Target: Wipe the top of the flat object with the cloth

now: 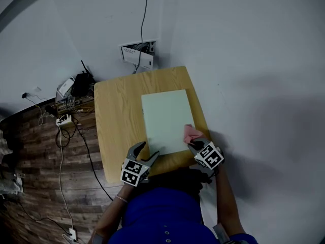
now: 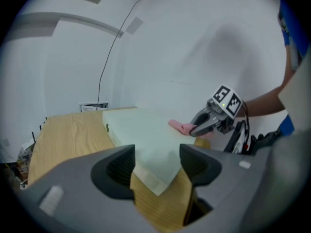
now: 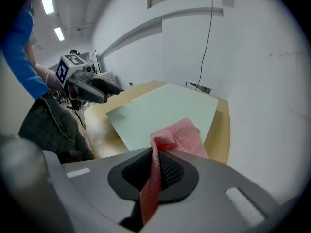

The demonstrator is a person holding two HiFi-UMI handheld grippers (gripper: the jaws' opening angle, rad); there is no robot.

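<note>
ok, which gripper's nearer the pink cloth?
Right. The right gripper is shut on the pink cloth at the near right corner of the pale green board. The left gripper, fingers open, is at its near left corner, clear of the cloth.

Light wooden table (image 1: 114, 121), square top. Pale green flat panel (image 1: 166, 120) lies flat on it: near-left corner just ahead of left gripper (image 1: 149, 150) fingers, near-right corner at right gripper (image 1: 194, 145) fingers. Bare wood beyond left fingers.
</note>
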